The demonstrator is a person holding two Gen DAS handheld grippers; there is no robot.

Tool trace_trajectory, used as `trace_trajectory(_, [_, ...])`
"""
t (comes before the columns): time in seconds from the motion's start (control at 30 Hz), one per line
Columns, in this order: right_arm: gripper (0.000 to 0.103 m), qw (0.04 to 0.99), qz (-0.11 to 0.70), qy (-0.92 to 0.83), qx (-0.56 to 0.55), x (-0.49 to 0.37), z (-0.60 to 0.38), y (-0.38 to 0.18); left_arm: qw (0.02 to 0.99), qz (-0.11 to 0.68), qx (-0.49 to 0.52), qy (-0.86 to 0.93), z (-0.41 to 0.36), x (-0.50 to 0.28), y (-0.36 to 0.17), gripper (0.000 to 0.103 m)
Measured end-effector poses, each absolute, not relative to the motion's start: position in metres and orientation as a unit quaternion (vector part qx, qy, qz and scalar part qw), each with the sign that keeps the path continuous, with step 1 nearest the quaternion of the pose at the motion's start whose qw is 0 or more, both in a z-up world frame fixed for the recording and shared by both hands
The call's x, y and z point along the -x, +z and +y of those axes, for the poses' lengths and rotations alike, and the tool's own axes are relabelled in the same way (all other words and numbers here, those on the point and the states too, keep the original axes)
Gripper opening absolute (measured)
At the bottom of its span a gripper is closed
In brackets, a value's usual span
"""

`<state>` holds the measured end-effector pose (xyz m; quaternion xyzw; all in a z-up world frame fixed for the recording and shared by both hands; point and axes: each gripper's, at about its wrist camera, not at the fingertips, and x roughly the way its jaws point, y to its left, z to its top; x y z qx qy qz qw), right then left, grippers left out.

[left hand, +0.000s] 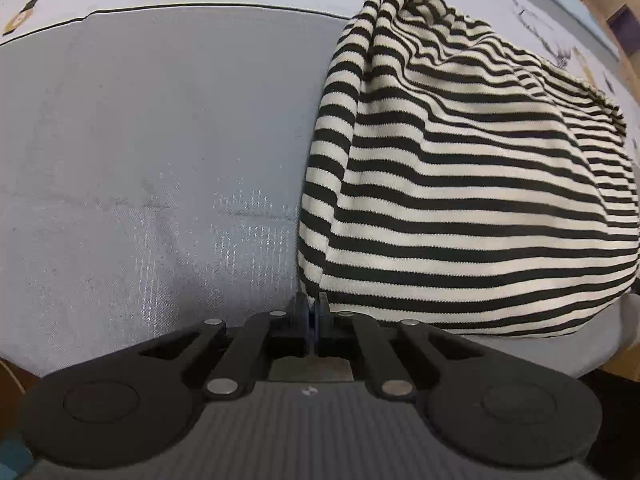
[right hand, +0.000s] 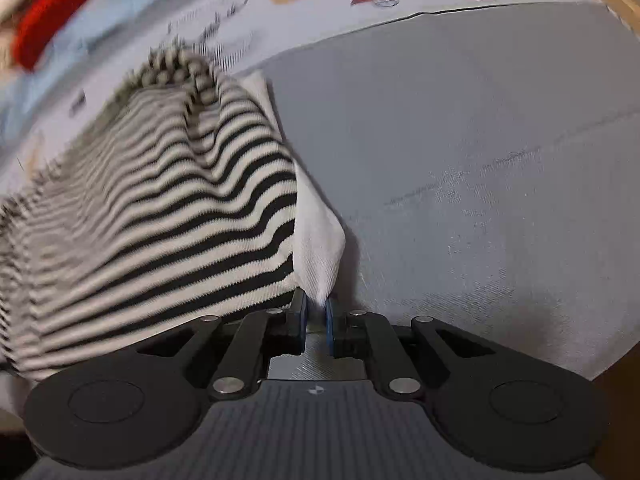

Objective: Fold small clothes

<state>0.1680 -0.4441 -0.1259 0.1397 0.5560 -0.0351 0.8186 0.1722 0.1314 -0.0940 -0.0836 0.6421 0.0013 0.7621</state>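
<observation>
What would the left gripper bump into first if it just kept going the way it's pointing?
Probably the grey mat right below: the left gripper points steeply down, shut on the edge of the striped garment, so that cloth would be pressed into it.

The left gripper (left hand: 311, 308) is pinching the striped garment (left hand: 472, 200) at its lower corner. The cloth is lying bunched on the grey mat (left hand: 140, 140).
</observation>
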Motion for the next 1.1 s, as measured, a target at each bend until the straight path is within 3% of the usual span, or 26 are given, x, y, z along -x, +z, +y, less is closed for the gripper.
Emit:
trace_trajectory(0.23, [0.012,0.848,0.516,-0.096,-0.074,-0.162,-0.438,-0.109,0.813,0.577,0.072,0.019,0.128,-0.176,-0.061,0.018])
trace_trajectory(0.43, [0.012,0.902,0.418,-0.039,-0.097,-0.152,-0.435,-0.077,0.848,0.520,0.092,-0.043,0.098,-0.171,-0.038,0.019])
trace_trajectory(0.63, [0.015,0.886,0.455,0.085,-0.043,-0.154,-0.394,-0.089,0.841,0.531,0.026,-0.102,0.052,-0.168,-0.053,0.026])
trace_trajectory(0.7, [0.020,0.867,0.490,0.088,-0.010,-0.159,-0.386,-0.103,0.831,0.548,0.004,-0.101,0.039,-0.174,-0.066,0.028])
trace_trajectory(0.8, [0.022,0.842,0.535,0.062,0.025,-0.163,-0.381,-0.121,0.810,0.582,-0.023,-0.071,0.036,-0.182,-0.086,0.036])
trace_trajectory(0.83, [0.022,0.840,0.539,0.061,0.026,-0.164,-0.382,-0.122,0.805,0.591,-0.018,-0.052,0.039,-0.186,-0.090,0.044])
trace_trajectory(0.93, [0.022,0.851,0.522,0.058,0.028,-0.169,-0.379,-0.115,0.808,0.588,0.013,-0.001,0.050,-0.195,-0.086,0.046])
trace_trajectory(1.1, [0.022,0.894,0.443,0.071,0.001,-0.176,-0.376,-0.088,0.858,0.511,0.051,-0.003,0.049,-0.205,-0.057,0.045])
